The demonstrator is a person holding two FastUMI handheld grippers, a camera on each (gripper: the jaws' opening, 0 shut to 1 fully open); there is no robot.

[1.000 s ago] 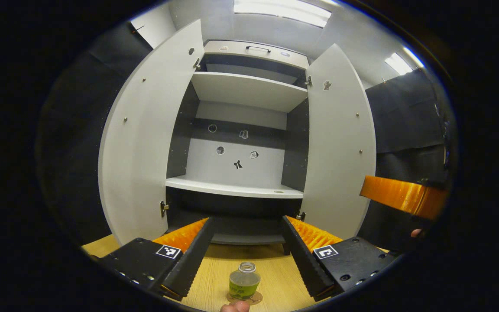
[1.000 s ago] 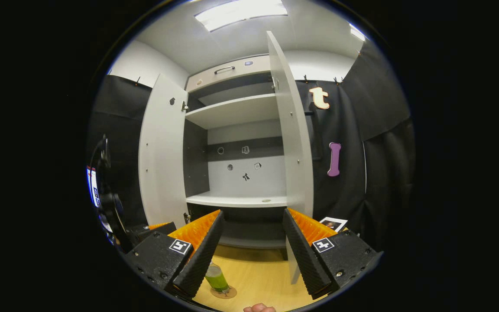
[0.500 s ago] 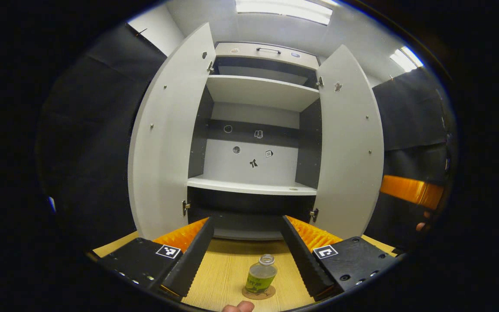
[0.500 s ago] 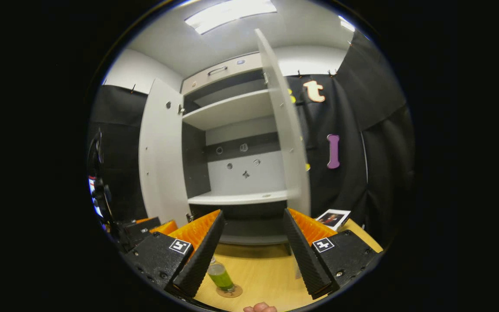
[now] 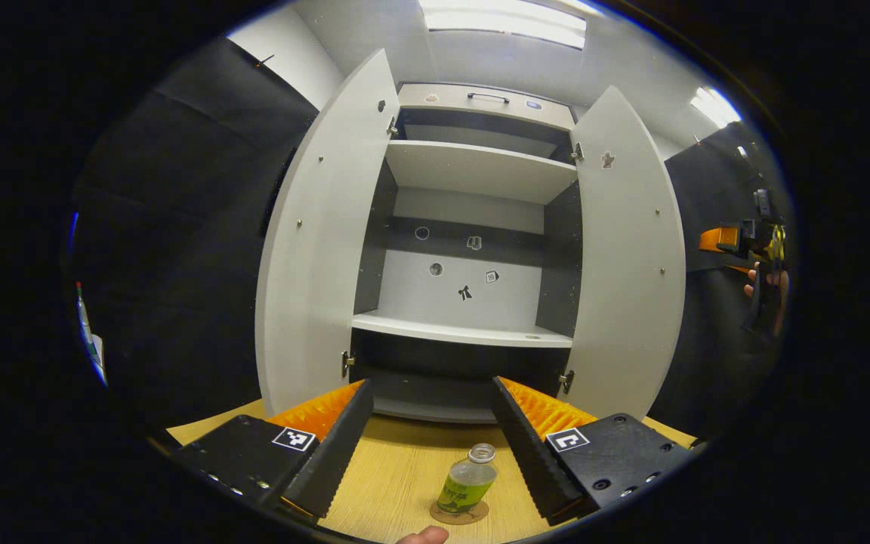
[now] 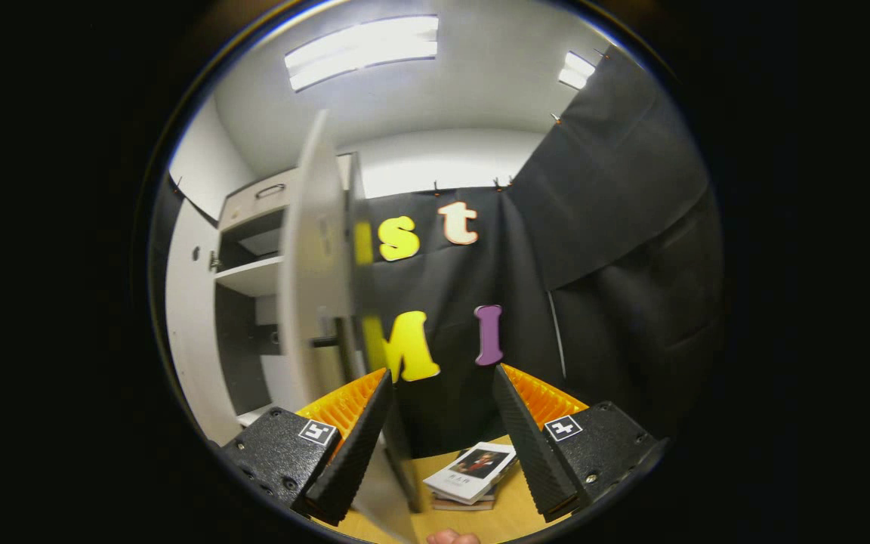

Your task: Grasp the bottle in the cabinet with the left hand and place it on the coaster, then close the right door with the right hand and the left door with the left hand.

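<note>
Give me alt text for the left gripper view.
An uncapped bottle of green liquid stands on a round coaster on the wooden table, between the open left gripper. Behind stands a white cabinet, both doors open.

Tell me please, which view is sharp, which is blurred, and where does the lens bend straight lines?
Left gripper view: sharp; the bottle and coaster are crisp, while the straight left door and right door bow outward. Right gripper view: the right door's edge is smeared by motion blur; the books stay clearer.

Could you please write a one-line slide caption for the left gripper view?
Open left gripper above the bottle standing on its coaster; both cabinet doors open.
</note>
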